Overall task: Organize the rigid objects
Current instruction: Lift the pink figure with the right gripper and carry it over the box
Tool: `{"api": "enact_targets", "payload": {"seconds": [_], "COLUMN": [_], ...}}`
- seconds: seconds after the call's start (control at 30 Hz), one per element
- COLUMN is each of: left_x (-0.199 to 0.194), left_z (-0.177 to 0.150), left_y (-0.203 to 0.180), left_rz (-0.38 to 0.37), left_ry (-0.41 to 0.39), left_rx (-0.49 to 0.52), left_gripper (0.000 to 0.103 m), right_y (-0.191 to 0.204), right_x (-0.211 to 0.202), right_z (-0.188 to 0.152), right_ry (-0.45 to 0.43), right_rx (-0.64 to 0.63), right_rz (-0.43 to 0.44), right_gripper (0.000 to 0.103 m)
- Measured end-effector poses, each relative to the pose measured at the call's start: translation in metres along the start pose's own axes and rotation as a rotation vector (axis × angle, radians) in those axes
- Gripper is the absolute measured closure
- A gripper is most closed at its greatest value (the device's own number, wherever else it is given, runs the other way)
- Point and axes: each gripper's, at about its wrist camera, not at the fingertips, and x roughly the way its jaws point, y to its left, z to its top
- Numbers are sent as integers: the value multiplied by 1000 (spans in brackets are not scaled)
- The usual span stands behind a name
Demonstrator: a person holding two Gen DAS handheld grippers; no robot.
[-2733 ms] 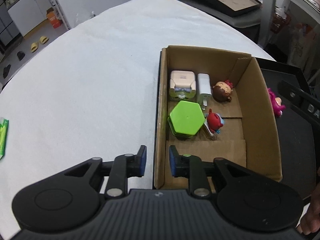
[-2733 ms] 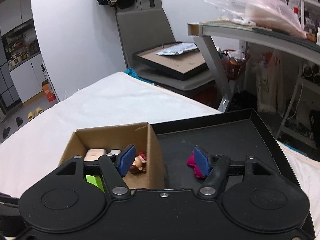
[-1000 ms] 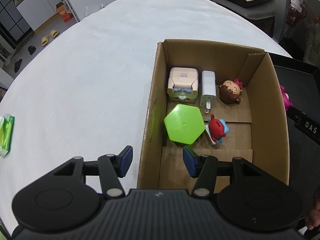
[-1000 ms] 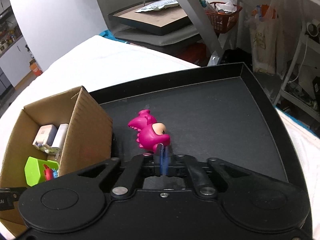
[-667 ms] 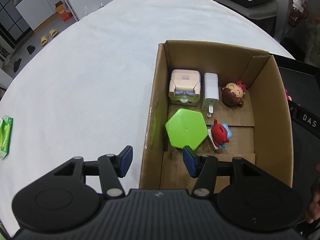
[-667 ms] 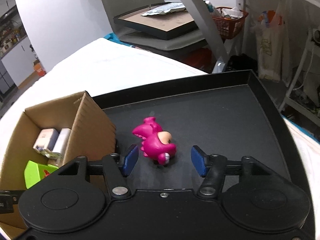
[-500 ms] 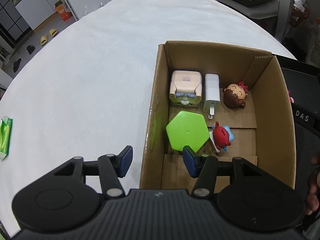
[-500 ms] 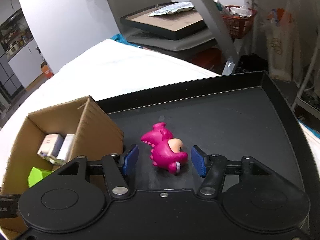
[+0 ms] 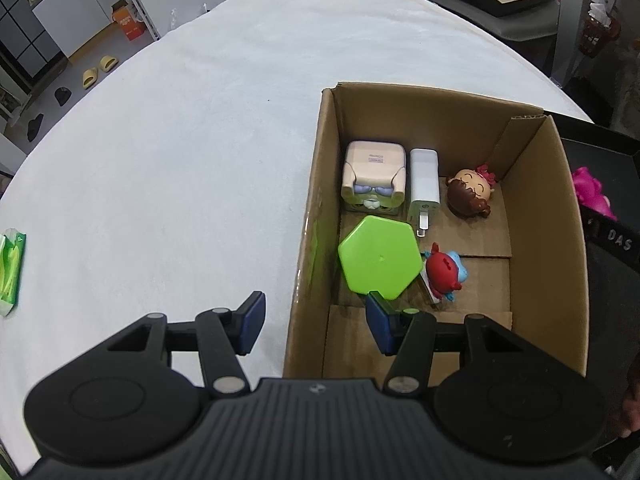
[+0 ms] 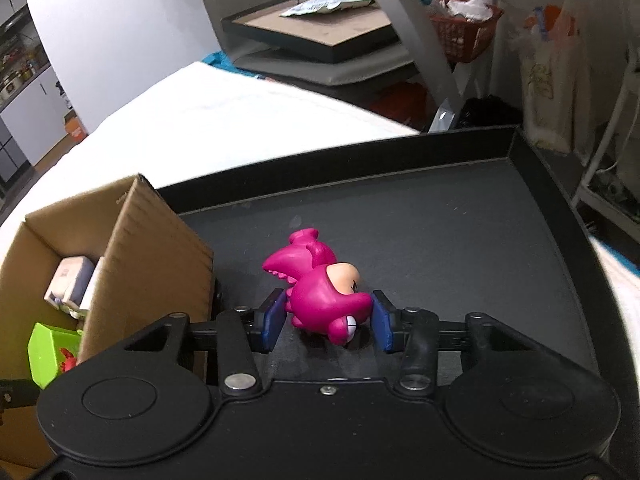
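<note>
The right tongs (image 10: pixel 326 322) straddle the pink toy (image 10: pixel 320 298) lying on the black tray (image 10: pixel 460 232); the blue pads sit at its sides, seemingly touching, but whether they grip it I cannot tell. The left tongs (image 9: pixel 314 324) hang open across the box (image 9: pixel 536 240) wall, holding nothing. Inside the box lie a green hexagon (image 9: pixel 380 258), red figure (image 9: pixel 442 272), charger (image 9: pixel 425 182), beige cube (image 9: pixel 374 176) and doll (image 9: pixel 468 196). Likely five pieces are sorted and the pink toy, the only one on the tray, remains. The counter (image 9: pixel 180 140) lies beyond.
</note>
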Motion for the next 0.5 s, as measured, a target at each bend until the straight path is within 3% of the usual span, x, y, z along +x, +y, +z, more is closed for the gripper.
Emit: {"api": "enact_targets", "payload": {"seconds": [0.5], "left_x": [-16], "left_z": [-7], "left_y": [-7], "left_rz": [-63], "left_ry": [-13], "left_rx": [-5], "left_gripper": [49], "right_y": [1], "right_x": [-66], "right_z": [11], "right_ry": [-89], "right_rx": [-20], "right_rz": [1], "right_gripper": [59]}}
